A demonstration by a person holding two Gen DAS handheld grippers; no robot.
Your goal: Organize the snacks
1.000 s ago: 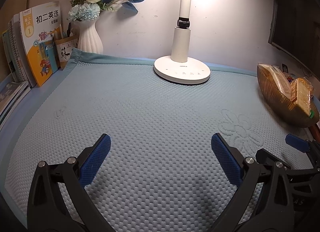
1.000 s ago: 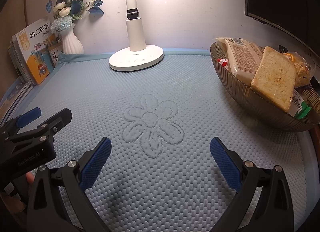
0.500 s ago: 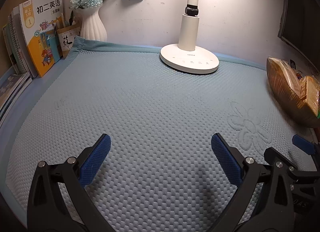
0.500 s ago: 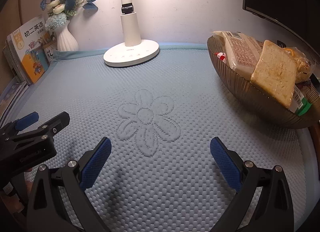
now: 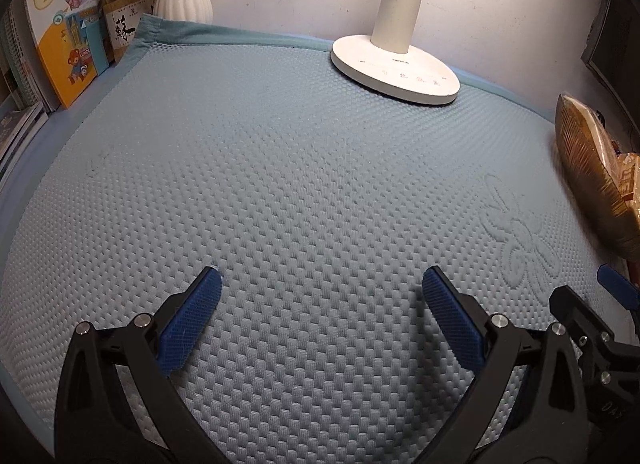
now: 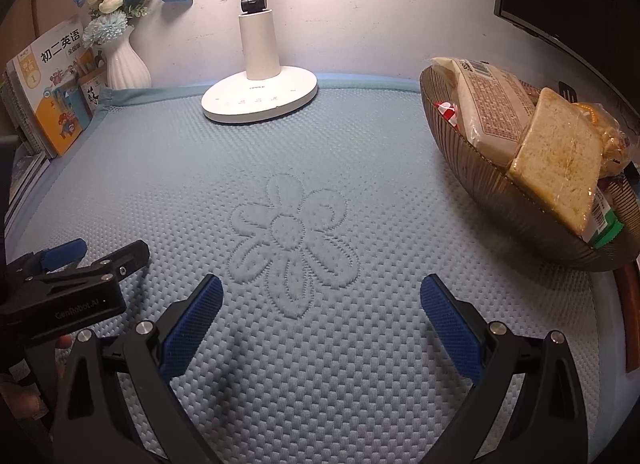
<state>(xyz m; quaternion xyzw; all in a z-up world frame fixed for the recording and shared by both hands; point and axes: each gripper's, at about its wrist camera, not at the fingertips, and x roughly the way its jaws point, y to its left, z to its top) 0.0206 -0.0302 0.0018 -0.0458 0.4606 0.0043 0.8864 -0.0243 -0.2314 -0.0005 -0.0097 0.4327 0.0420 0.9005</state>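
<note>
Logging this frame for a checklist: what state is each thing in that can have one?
left gripper: open, empty
right gripper: open, empty
desk lamp: switched on
bowl: upright, holding packaged snacks
bread slice: wrapped, leaning on the bowl's rim
vase: upright, holding flowers
books: closed, standing

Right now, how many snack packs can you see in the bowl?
4 at least, all in the bowl: printed pack, bread slice, red-white wrapper, yellow bag behind. More may be hidden underneath.

Left gripper (image 5: 320, 304), right gripper (image 6: 320, 304), black frames, blue ribbed pads, silver screws, possibly "GenRobot.AI" lettering
</note>
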